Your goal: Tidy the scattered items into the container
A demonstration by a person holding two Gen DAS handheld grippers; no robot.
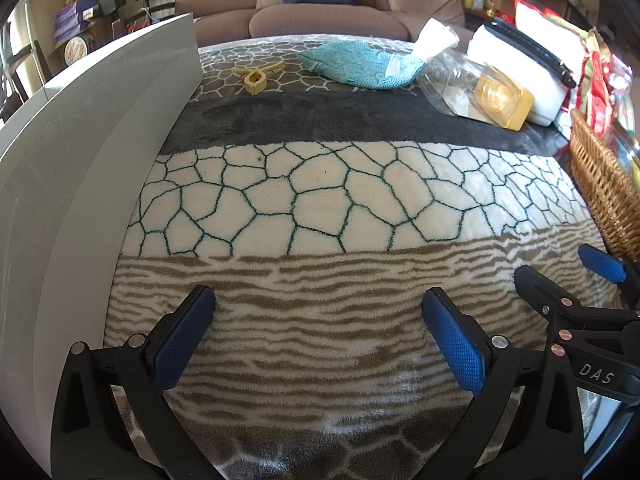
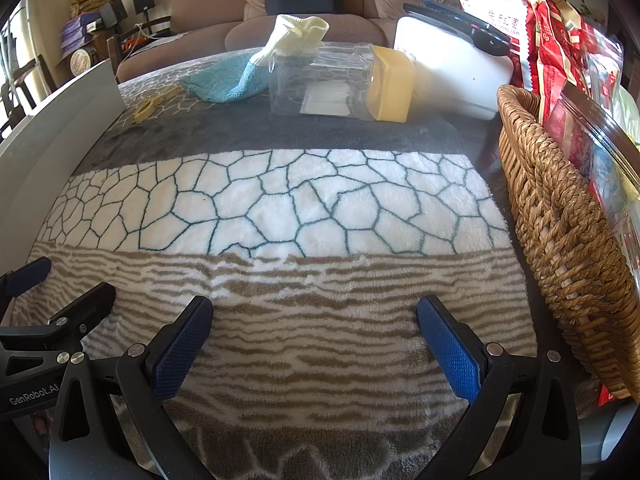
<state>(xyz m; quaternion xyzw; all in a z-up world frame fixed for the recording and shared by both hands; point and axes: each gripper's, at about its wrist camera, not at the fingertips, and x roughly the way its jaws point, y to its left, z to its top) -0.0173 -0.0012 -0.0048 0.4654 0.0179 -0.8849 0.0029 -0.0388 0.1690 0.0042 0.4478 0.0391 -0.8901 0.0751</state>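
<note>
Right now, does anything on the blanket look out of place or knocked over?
Yes: the clear jar with the yellow lid lies on its side at the far edge, and a white sock is draped on it.

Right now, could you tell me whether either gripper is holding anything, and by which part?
Nothing is held. The left gripper and right gripper are both open over the blanket, with nothing between their fingers.

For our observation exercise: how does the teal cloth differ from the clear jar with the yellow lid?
The teal cloth is soft, opaque and lies flat and crumpled; the clear jar is rigid, see-through and lies on its side. The cloth is one colour; the jar has a yellow lid. Both rest on the far end of the patterned blanket, untouched.
</note>
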